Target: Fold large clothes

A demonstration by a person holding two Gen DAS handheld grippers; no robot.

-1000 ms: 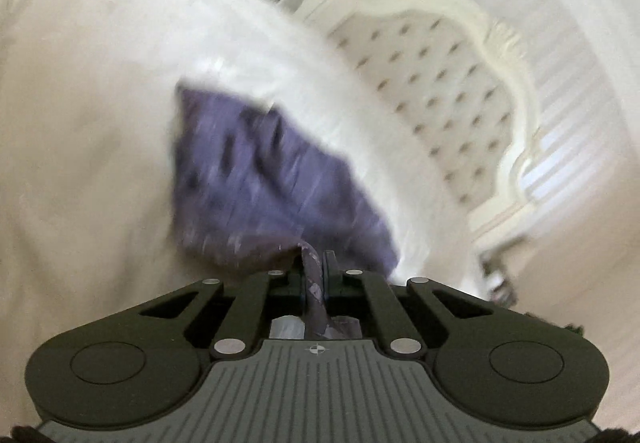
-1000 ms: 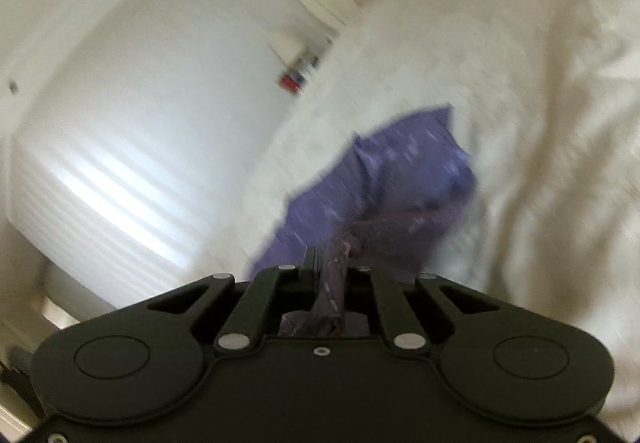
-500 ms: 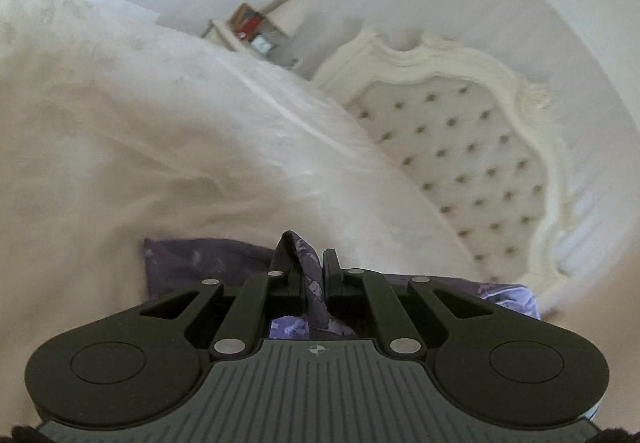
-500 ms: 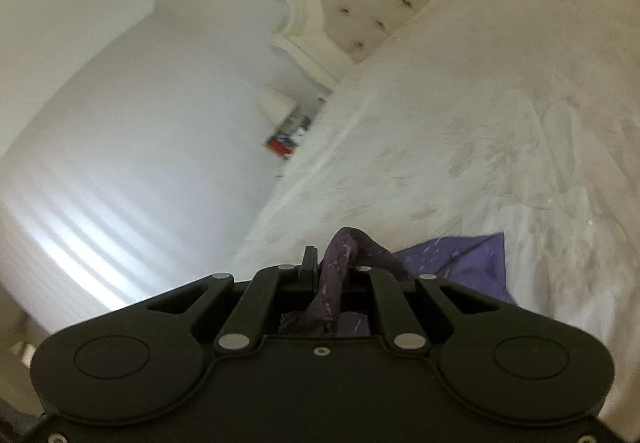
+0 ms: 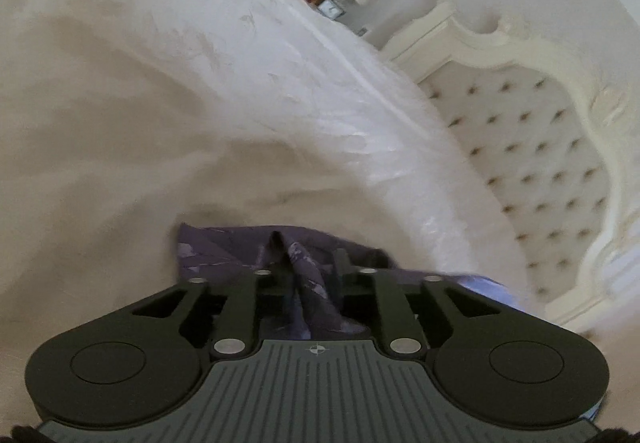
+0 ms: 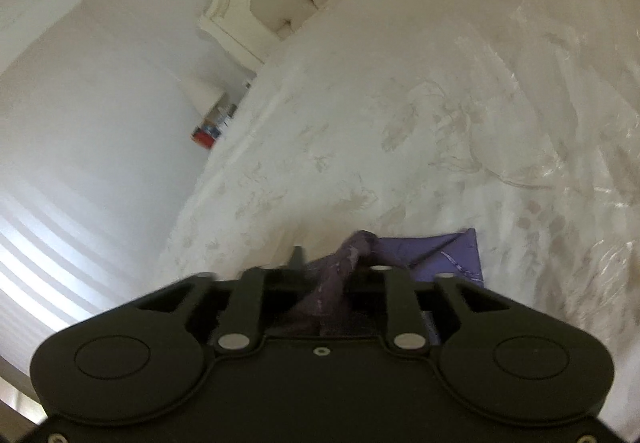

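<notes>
From the left wrist, the left tool [image 5: 306,255] has just been opening: its jaws stand apart with a ridge of the purple garment [image 5: 224,251] loose between them, the cloth now laid on the bed [image 5: 120,123], where a second ago it hung pinched. The tool points slightly downward. From the right wrist, the right tool [image 6: 336,259] has likewise spread, and the garment's bunched edge is freed, so this fold looks placed.

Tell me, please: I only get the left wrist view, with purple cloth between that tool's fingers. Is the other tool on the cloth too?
Observer: Yes. The right tool has the purple cloth bunched between its fingers, though its jaws have just been opening and stand apart.
Operator: Where does the cloth go from there?
Observer: A flat corner lies on the white bedspread, to the right of that tool.
Operator: Anything beside the bed?
Observer: Bands of light stripe the wall on the left.
</notes>
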